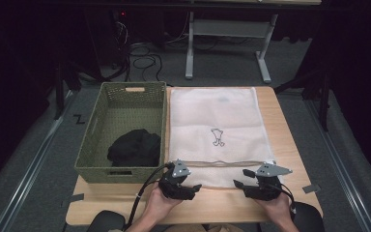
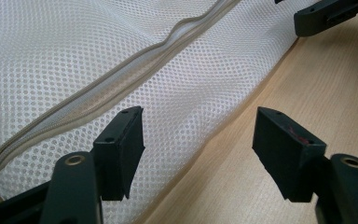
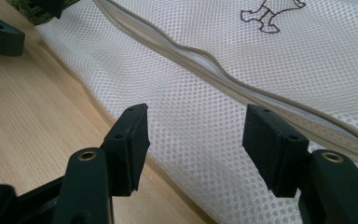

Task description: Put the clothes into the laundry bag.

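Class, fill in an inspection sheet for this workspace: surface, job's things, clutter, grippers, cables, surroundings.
Surface: wooden table, tape bits at its edges.
Job's things: white mesh bag lying flat, zipper near the front edge; green basket beside it holding black cloth.
Clutter: nothing seen.
Grippers: left gripper and right gripper at the bag's front edge, jaws open, nothing held.
Cables: one trails from each gripper; more on the floor behind.
Surroundings: grey floor, desk frame behind.

White mesh laundry bag [image 1: 215, 126] lies flat on table; zipper closed.
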`<state>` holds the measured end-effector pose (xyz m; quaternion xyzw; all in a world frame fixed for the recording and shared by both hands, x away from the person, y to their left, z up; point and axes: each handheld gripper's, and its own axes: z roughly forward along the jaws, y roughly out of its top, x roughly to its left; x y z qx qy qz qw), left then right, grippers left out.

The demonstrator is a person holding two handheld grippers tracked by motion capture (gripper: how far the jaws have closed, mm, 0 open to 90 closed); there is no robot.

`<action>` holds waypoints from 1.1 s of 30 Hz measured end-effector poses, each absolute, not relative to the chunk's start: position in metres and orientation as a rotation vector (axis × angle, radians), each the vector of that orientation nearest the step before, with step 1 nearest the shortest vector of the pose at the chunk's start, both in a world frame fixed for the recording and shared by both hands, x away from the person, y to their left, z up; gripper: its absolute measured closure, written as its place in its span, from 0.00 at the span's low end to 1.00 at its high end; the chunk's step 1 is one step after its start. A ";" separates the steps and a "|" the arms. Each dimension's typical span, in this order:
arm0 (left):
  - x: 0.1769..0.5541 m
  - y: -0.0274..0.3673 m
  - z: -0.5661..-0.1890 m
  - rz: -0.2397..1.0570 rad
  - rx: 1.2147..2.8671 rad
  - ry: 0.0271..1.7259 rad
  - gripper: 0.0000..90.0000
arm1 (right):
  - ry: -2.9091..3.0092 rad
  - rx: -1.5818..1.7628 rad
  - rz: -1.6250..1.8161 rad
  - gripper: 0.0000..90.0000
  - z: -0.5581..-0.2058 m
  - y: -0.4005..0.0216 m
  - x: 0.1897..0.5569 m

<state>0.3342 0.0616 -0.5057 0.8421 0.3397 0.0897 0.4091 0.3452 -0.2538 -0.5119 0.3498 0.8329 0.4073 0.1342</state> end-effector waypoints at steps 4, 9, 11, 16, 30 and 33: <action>0.334 0.061 -0.505 0.226 2.129 0.847 0.38 | 2.415 1.020 1.180 0.46 -0.512 -0.254 0.346; 0.332 0.061 -0.506 0.228 2.128 0.845 0.38 | 2.416 1.024 1.181 0.46 -0.512 -0.253 0.345; 0.332 0.061 -0.505 0.236 2.128 0.845 0.38 | 2.416 1.012 1.183 0.47 -0.511 -0.253 0.345; 0.329 0.061 -0.502 0.259 2.105 0.831 0.39 | 2.419 1.018 1.181 0.47 -0.512 -0.255 0.346; 0.329 0.061 -0.497 0.195 2.071 0.849 0.39 | 2.422 1.015 1.173 0.47 -0.513 -0.255 0.347; 0.328 0.060 -0.494 0.197 2.065 0.839 0.38 | 2.426 1.029 1.170 0.47 -0.514 -0.255 0.348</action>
